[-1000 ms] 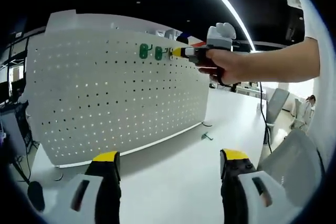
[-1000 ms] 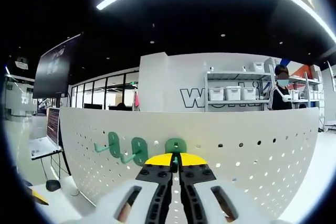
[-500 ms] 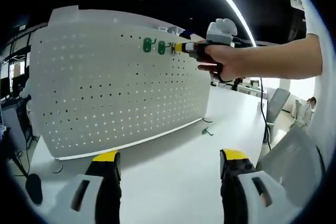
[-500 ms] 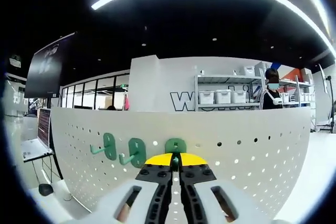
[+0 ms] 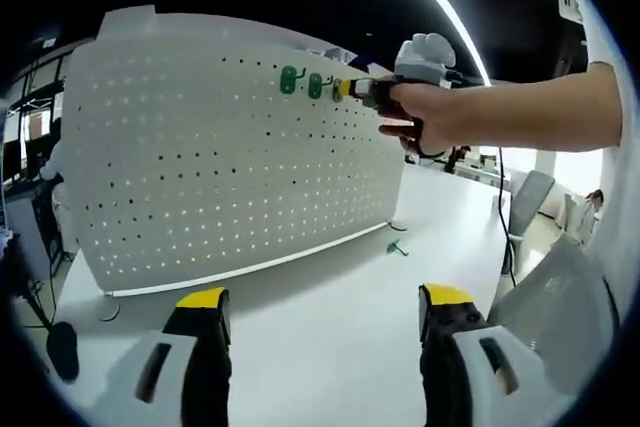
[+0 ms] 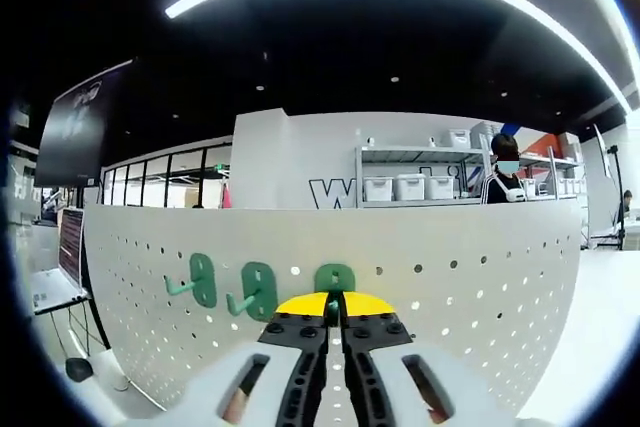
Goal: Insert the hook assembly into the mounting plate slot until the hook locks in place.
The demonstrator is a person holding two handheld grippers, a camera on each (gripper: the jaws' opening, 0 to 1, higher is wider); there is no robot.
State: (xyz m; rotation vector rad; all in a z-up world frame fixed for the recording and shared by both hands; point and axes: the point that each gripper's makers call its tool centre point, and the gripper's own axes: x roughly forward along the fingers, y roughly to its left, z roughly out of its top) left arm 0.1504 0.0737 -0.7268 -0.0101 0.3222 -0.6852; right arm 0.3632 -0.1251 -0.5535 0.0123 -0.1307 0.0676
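Note:
A white pegboard (image 5: 230, 157) stands upright on the table. Two green hooks (image 6: 203, 280) (image 6: 258, 290) hang near its top edge. My right gripper (image 6: 335, 302) is shut on a third green hook (image 6: 335, 278), whose plate is pressed against the board beside the other two. In the left gripper view, a person's hand holds that right gripper (image 5: 345, 89) up at the green hooks (image 5: 302, 82). My left gripper (image 5: 320, 302) stands open low over the table, with nothing between its yellow-tipped fingers (image 5: 203, 299).
A loose green hook (image 5: 398, 247) lies on the white table (image 5: 330, 287) by the board's right end. Shelving with white bins (image 6: 410, 187) and a person (image 6: 505, 182) stand behind the board. A chair (image 5: 525, 202) is at the right.
Both views have shifted slightly; the pegboard and hooks sit a little further right in the left gripper view. The right gripper stays shut on the hook at the board.

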